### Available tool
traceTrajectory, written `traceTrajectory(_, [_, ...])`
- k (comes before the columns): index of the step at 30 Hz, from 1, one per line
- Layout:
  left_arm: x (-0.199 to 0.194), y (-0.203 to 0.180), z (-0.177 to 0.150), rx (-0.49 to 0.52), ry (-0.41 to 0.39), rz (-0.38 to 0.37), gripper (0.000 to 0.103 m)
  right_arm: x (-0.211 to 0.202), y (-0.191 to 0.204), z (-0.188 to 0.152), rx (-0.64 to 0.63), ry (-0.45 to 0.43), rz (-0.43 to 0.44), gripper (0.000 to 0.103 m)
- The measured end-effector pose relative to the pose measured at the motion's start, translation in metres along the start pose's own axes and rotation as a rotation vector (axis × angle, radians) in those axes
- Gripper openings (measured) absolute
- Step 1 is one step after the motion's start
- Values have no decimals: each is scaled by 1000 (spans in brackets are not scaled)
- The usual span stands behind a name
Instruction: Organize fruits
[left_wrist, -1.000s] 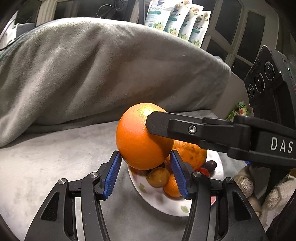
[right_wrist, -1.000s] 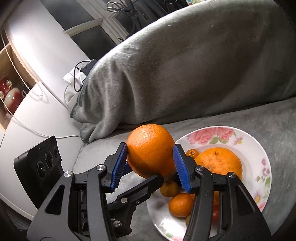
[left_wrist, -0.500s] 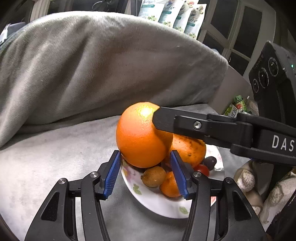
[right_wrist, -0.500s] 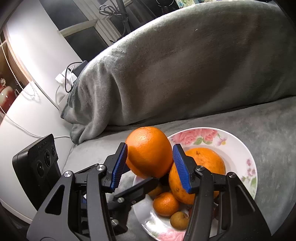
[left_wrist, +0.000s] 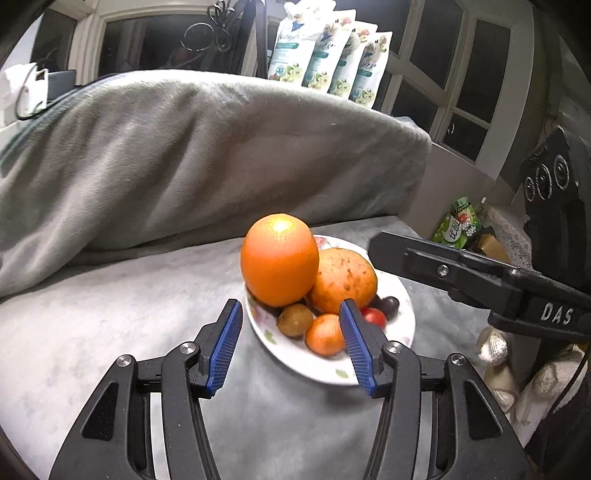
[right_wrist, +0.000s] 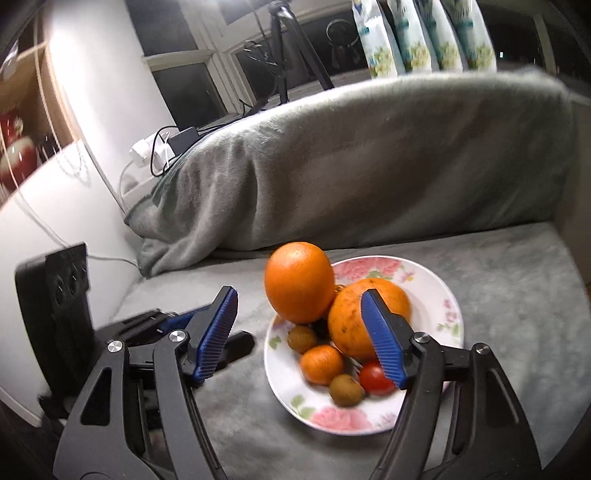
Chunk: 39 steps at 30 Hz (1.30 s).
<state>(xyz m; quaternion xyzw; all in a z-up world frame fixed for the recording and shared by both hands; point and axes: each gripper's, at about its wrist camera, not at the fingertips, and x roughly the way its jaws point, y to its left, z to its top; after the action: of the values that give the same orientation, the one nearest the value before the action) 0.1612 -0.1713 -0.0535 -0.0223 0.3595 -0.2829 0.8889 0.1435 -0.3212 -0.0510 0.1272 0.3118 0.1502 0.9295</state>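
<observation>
A big smooth orange (left_wrist: 279, 260) (right_wrist: 299, 282) stands on the flowered plate (left_wrist: 404, 332) (right_wrist: 448, 295), leaning on a speckled orange (left_wrist: 343, 280) (right_wrist: 354, 325). Around them lie a mandarin (left_wrist: 325, 334), a brown fruit (left_wrist: 295, 320), a cherry tomato (right_wrist: 375, 376) and a dark fruit (left_wrist: 389, 306). My right gripper (right_wrist: 299, 299) is drawn back from the plate. Its jaws are opening, with nothing between its pads. In the left wrist view one of its fingers (left_wrist: 443, 271) shows to the right of the oranges, apart from them. My left gripper (left_wrist: 290, 308) stands open and empty, short of the plate.
A grey blanket heap (left_wrist: 184, 166) rises just behind the plate on the grey cushion (right_wrist: 517, 350). Food packets (left_wrist: 325, 62) lean against the window. A charger with cables (right_wrist: 166, 144) sits at the back left. Small packets (left_wrist: 458, 225) and white knitted things (left_wrist: 495, 343) crowd the right.
The right gripper has let go of the big orange, which now rests on the plate against the speckled orange. Both grippers have pulled back from the plate.
</observation>
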Motion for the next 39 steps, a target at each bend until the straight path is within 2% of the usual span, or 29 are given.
traceTrajectory(2, [-11, 0, -4, -5, -6, 5, 56, -10, 4, -5, -24, -12, -30, 77])
traceTrajectory(3, [-15, 0, -5, -4, -8, 7, 63, -14, 6, -7, -32, -17, -43, 82])
traceTrajectory(5, [-22, -3, -9, 3, -17, 17, 68, -23, 11, -12, -57, -30, -79, 85])
traceTrajectory(7, [-32, -4, -13, 3, -26, 26, 68, -30, 14, -16, -79, -38, -119, 85])
traceTrajectory(9, [-41, -5, -17, 0, -28, 29, 73, -36, 15, -19, -82, -43, -149, 90])
traceTrajectory(11, [-47, -10, -18, 6, -38, 39, 74, -44, 14, -25, -73, -54, -176, 93])
traceTrajectory(13, [-55, -13, -20, 13, -48, 54, 75, -49, 12, -28, -73, -63, -208, 93])
traceTrajectory(15, [-59, -15, -20, 16, -57, 78, 80, -56, 10, -31, -74, -72, -253, 93])
traceTrajectory(18, [-64, -19, -22, 23, -64, 117, 80, -62, 8, -34, -68, -83, -292, 98])
traceTrajectory(21, [-69, -22, -25, 21, -67, 123, 80, -67, 8, -37, -59, -102, -316, 103])
traceTrajectory(26, [-70, -24, -26, 23, -63, 154, 80, -73, 10, -39, -71, -117, -351, 103])
traceTrajectory(39, [-76, -27, -28, 20, -62, 143, 82, -74, 14, -42, -92, -131, -379, 103])
